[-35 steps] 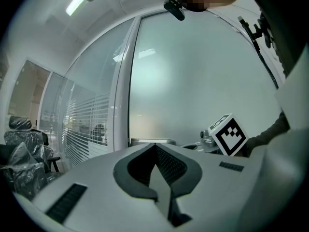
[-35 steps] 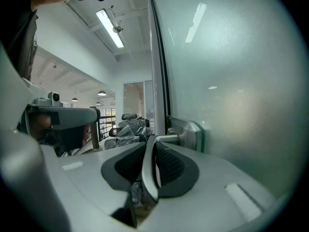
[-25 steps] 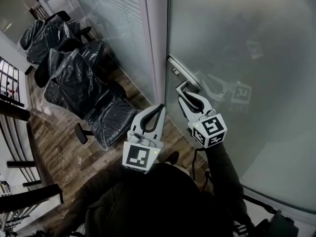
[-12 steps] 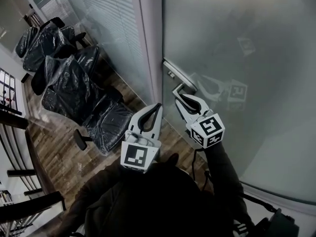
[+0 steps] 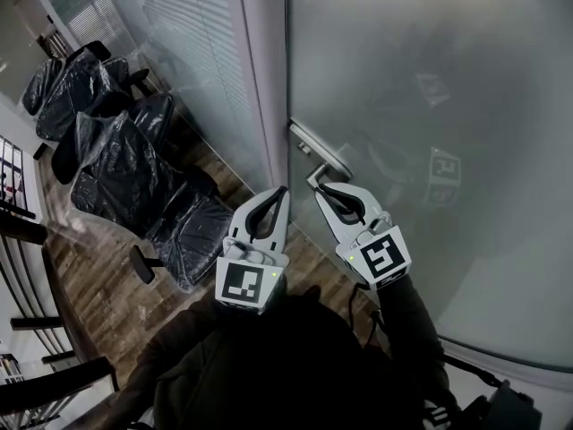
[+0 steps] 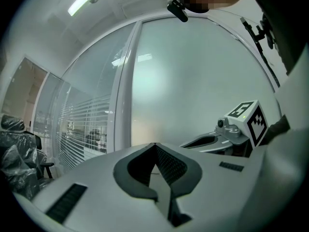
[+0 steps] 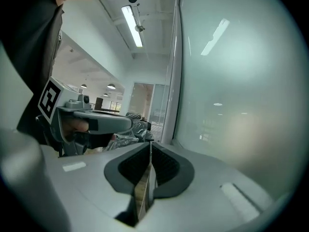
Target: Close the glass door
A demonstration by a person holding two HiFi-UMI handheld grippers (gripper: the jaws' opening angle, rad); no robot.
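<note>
The frosted glass door (image 5: 430, 106) stands against its white frame post (image 5: 264, 79). Its metal lever handle (image 5: 315, 161) sits at the door's left edge. My right gripper (image 5: 320, 189) hovers just below the lever, off it. Its jaws are closing, nearly together, with nothing between them (image 7: 150, 145). My left gripper (image 5: 283, 192) is held level to the left of the post, shut and empty (image 6: 154, 145). Each gripper shows in the other's view: the right gripper (image 6: 212, 140) and the left gripper (image 7: 96, 122).
Several office chairs wrapped in black plastic (image 5: 116, 150) stand on the wooden floor (image 5: 98, 276) to the left. A glass wall with blinds (image 5: 179, 43) runs left of the door. A dark railing (image 5: 18, 218) lines the far left.
My right gripper held the lever handle before; now it has let go, drawn slightly back, and its jaws have come nearly together. The left gripper has barely shifted.
</note>
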